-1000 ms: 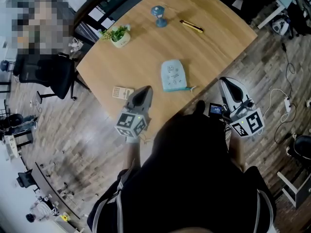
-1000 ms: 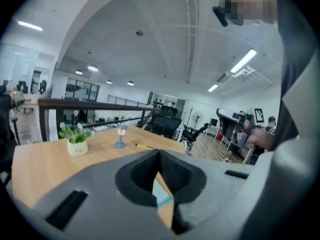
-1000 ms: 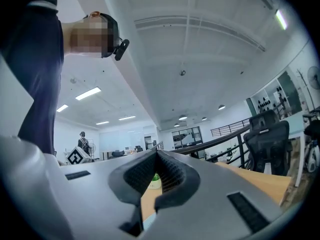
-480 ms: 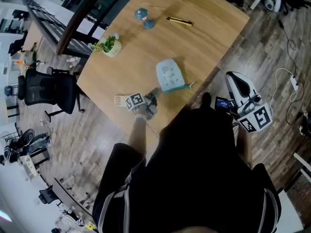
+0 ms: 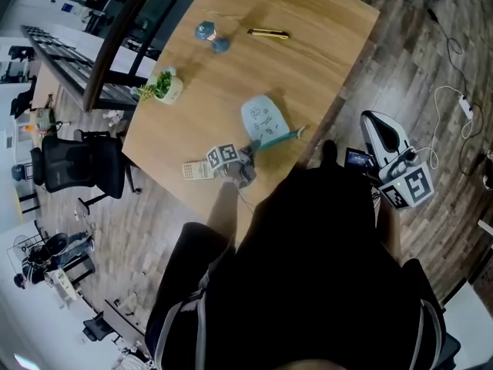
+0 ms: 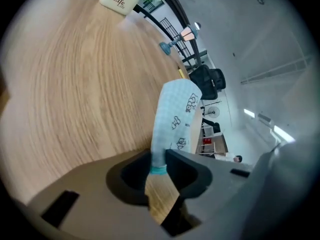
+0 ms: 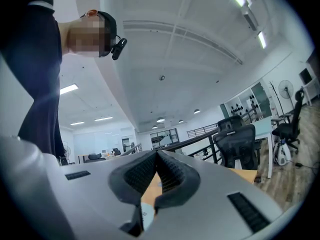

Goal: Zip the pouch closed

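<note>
The pouch, light blue with small cartoon prints, lies flat on the wooden table near its front edge. My left gripper is down at the pouch's near left corner. In the left gripper view the pouch runs away from the jaws, and its teal end shows in the gap of the left gripper. Those jaws are opening, and I see no pad pressing on the pouch. My right gripper hangs off the table's right side, held level. In its own view the right gripper is shut with nothing in it.
A small potted plant, a blue hourglass-shaped object and a yellow pen-like tool lie at the table's far side. A small beige calculator-like card lies left of my left gripper. Office chairs stand beyond the table's left edge.
My left gripper has dropped from above the table's near edge down to the pouch's near corner and rolled, and its jaws have parted. The right gripper has shifted only slightly.
</note>
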Demonstrator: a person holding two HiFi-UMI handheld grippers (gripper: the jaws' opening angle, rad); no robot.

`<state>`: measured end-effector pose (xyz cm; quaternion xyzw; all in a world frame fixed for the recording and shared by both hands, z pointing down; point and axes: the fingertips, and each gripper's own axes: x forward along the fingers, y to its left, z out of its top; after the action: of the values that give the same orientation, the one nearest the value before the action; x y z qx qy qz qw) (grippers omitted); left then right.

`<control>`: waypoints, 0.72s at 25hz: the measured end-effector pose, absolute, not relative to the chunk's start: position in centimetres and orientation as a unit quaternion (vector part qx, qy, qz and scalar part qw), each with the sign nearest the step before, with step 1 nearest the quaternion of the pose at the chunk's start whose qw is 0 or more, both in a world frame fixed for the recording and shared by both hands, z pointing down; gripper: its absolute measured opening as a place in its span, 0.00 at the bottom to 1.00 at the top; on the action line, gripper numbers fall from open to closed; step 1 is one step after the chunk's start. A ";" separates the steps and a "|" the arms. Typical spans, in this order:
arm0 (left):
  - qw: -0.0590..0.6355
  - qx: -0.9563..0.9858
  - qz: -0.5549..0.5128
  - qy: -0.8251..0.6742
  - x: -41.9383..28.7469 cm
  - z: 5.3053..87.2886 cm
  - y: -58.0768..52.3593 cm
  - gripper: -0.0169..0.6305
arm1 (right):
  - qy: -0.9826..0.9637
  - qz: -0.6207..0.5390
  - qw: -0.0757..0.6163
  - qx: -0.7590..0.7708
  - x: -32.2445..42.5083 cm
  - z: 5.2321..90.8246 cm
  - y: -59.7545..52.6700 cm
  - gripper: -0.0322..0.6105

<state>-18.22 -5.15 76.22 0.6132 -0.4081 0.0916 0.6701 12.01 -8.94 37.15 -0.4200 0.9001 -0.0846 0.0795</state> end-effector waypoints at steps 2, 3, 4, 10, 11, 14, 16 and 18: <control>0.671 0.608 0.108 -0.412 -17.9 76.7 -5.2 0.11 | 0.899 -0.086 0.078 -0.421 12.1 37.3 -9.0 0.07; 0.670 0.609 0.116 -0.409 -17.7 76.8 -5.2 0.08 | 0.899 -0.086 0.077 -0.422 12.1 37.3 -9.0 0.07; 0.670 0.611 0.117 -0.404 -17.4 76.7 -5.2 0.06 | 0.899 -0.087 0.077 -0.421 12.0 37.4 -9.0 0.07; 0.655 0.654 0.011 -0.378 -16.3 71.2 -7.4 0.05 | 0.901 -0.092 0.075 -0.417 12.0 37.7 -9.1 0.07; 0.650 0.663 -0.023 -0.370 -16.0 69.3 -8.0 0.05 | 0.902 -0.093 0.074 -0.416 12.0 37.7 -9.1 0.07; 0.642 0.677 -0.142 -0.330 -15.1 62.3 -9.8 0.05 | 0.904 -0.096 0.073 -0.409 11.6 37.9 -9.2 0.07; 0.641 0.677 -0.205 -0.296 -15.0 58.2 -10.7 0.05 | 0.907 -0.098 0.073 -0.403 11.2 38.1 -9.3 0.07; 0.630 0.687 -0.256 -0.255 -14.6 53.8 -11.1 0.05 | 0.911 -0.100 0.069 -0.393 10.8 38.4 -9.4 0.07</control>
<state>-14.58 -11.13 53.84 0.6875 -0.2549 -0.2562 0.6299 10.82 -9.38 38.36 -0.3932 0.9114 -0.0997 0.0693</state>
